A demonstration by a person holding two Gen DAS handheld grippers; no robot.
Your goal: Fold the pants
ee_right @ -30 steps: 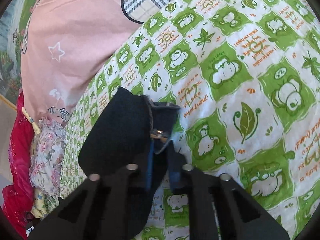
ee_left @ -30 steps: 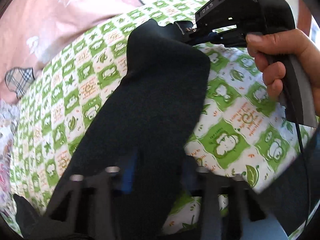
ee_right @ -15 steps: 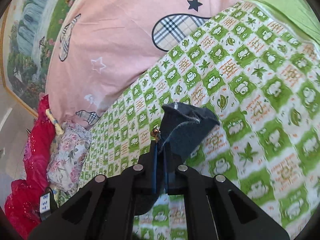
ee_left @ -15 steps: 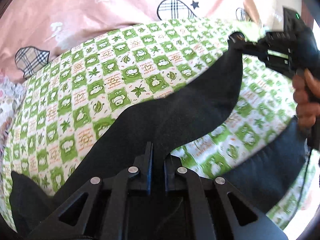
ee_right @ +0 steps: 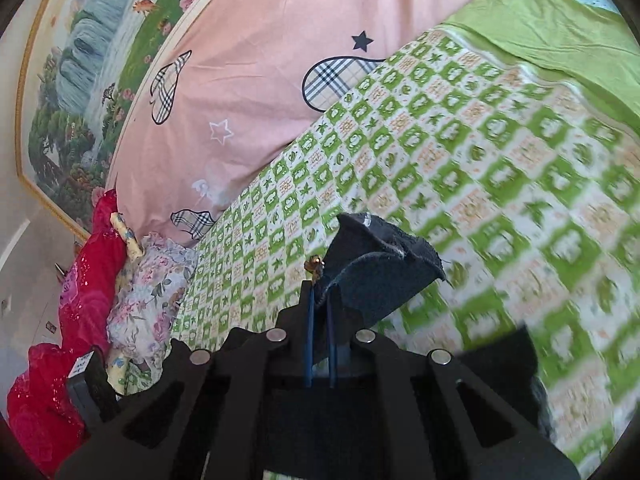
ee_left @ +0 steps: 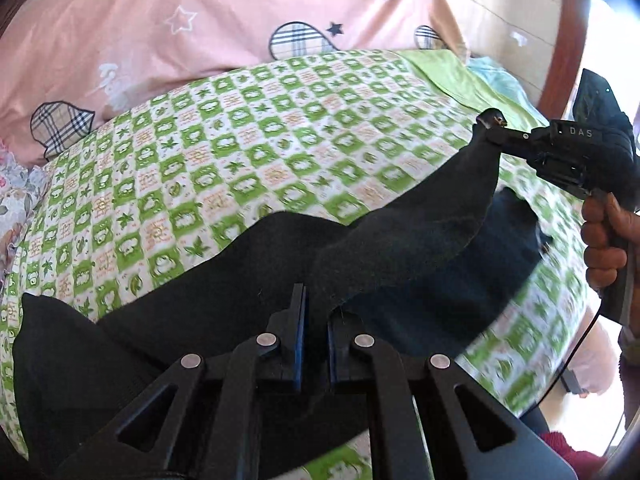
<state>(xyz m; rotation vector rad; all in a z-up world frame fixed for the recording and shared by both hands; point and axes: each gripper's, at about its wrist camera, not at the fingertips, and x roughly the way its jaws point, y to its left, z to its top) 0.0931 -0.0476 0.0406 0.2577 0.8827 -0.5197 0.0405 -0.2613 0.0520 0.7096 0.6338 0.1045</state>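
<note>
I have the dark pants (ee_left: 400, 248) lifted off the bed between my two tools. My left tool (ee_left: 314, 312) is closed on a fold of cloth near the middle of the garment, and my right tool (ee_right: 320, 300) is clamped on the waistband corner, just beside a small brass button (ee_right: 314, 266). Seen from the left camera, the right tool (ee_left: 494, 130) holds that corner high, so the fabric hangs in a slack curve between the two grips, while the rest trails down onto the green checked bedsheet (ee_left: 248, 152).

The cloth looks like heavy denim or a thick knit: soft and limp, but with enough weight to sag and drag. I judge it will not slip easily from the pads, though the unheld parts will swing and bunch if I move fast. The waistband, thicker and seamed, is the safest place to hold; the mid-leg fold in my left tool is thinner and could pull loose. A pink quilt (ee_right: 280, 60) lies beyond the sheet, well apart from the pants.
</note>
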